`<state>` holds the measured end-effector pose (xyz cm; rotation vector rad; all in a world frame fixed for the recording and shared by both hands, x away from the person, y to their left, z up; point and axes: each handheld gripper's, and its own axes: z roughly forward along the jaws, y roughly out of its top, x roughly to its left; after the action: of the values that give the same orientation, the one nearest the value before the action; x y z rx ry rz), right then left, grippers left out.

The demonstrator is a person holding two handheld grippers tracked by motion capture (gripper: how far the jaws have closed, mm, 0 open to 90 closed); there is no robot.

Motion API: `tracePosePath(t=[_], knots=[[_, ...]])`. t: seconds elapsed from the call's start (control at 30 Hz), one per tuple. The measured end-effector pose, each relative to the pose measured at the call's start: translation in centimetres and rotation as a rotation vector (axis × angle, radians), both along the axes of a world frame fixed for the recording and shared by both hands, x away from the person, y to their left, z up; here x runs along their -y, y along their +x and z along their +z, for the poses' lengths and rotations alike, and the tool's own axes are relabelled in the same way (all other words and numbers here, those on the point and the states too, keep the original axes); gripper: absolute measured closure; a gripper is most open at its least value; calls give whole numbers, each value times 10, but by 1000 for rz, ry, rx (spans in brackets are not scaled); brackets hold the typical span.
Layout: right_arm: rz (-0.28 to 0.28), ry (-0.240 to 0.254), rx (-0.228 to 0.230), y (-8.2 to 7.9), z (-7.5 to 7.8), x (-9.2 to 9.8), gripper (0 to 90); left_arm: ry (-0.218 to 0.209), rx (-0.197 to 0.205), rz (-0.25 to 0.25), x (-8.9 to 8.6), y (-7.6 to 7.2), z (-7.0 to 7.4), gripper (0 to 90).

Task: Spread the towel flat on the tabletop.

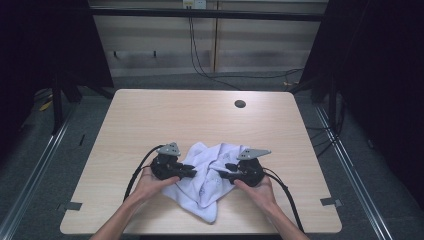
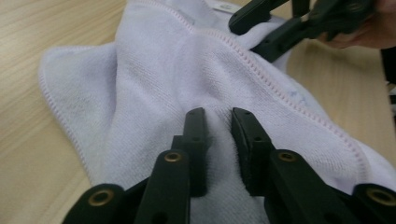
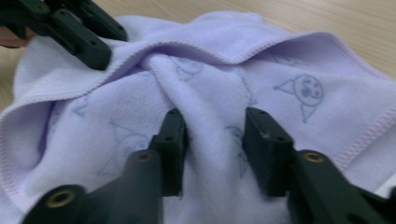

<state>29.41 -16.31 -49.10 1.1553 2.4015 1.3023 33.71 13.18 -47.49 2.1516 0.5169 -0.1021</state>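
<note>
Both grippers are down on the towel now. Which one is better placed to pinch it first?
Left, probably. The left gripper has narrow jaws around a raised fold of the towel. The right gripper stands wider, its pads apparently clear of the fold.

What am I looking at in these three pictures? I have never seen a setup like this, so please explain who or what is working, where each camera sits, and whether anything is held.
No machine arm is at work here: a person holds a hand tool with two black jaws in each hand. The high view looks down on a wooden table from the person's side. The left gripper and the right gripper point toward each other over a crumpled pale towel with faint printed figures. The other two pictures come from cameras riding on the grippers, looking along their jaws. In the left gripper view, the jaws stand a little apart with a fold of towel rising between them; in the right gripper view, a ridge of cloth sits between wider jaws. Neither pair looks clamped tight yet, so the towel lies on the table rather than being lifted.
</note>
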Motion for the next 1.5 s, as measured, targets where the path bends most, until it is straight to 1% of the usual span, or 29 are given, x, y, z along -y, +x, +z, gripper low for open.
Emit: tracePosePath(t=[0.03,0.07,0.1,0.13,0.17,0.27,0.33,0.4,0.47,0.6,0.67,0.73,0.77,0.8,0.9,0.93,0.97,1.0,1.03,1.07,1.1,1.13,1.17,1.2,1.23,1.33,1.37,1.43,1.5], knots=[[-9,-3,-3,0,1,1,711,-19,-8,6,-2,0,1,788],[-23,17,-7,1,4,6,810,-64,-15,15,-9,1,5,795],[-23,17,-7,1,4,6,810,-64,-15,15,-9,1,5,798],[-38,27,-3,1,6,10,835,-109,-24,35,-15,2,9,798],[-68,43,11,2,9,16,843,-122,-21,44,-18,3,12,801],[-89,67,13,3,14,27,848,-141,-17,61,-26,5,16,805],[-88,85,13,2,17,32,851,-169,-19,71,-29,5,18,815],[-94,88,12,2,20,34,851,-199,-21,76,-32,5,21,816],[-96,91,22,2,22,36,852,-215,-10,92,-33,3,24,818],[-106,101,12,1,25,40,851,-255,-17,101,-37,4,28,820],[-104,101,18,0,26,42,850,-254,-12,108,-38,4,30,821],[-109,108,8,0,28,43,848,-252,-3,128,-39,3,31,820],[-113,109,9,0,29,42,849,-269,-5,139,-40,3,32,820],[-114,109,3,0,31,41,849,-292,-21,143,-42,4,33,820],[-108,108,5,1,33,44,849,-316,-20,154,-45,4,36,823],[-118,102,-1,0,34,44,852,-329,-9,171,-47,3,37,838],[-133,73,7,0,34,46,852,-337,1,186,-51,4,40,853],[-133,73,7,0,34,46,852,-337,1,186,-51,4,40,855],[-146,56,7,1,33,50,852,-360,-3,203,-58,5,43,855],[-142,139,-6,-2,34,62,851,-332,15,219,-62,5,46,860],[-138,135,0,-3,37,62,852,-317,22,220,-62,6,45,861],[-138,135,0,-3,37,62,852,-317,22,220,-62,6,45,862],[-130,112,25,-5,44,60,852,-314,28,225,-62,6,46,862],[-129,110,28,-5,48,60,852,-318,32,231,-62,5,48,862],[-134,119,20,-4,52,61,852,-327,36,229,-62,5,51,862],[-155,175,39,4,67,70,857,-327,68,229,-57,7,63,864],[-166,191,57,8,73,72,859,-335,78,239,-55,8,68,864],[-182,218,78,16,87,75,860,-347,104,256,-54,14,81,866],[-191,223,99,26,104,76,861,-342,132,279,-55,23,97,867]])
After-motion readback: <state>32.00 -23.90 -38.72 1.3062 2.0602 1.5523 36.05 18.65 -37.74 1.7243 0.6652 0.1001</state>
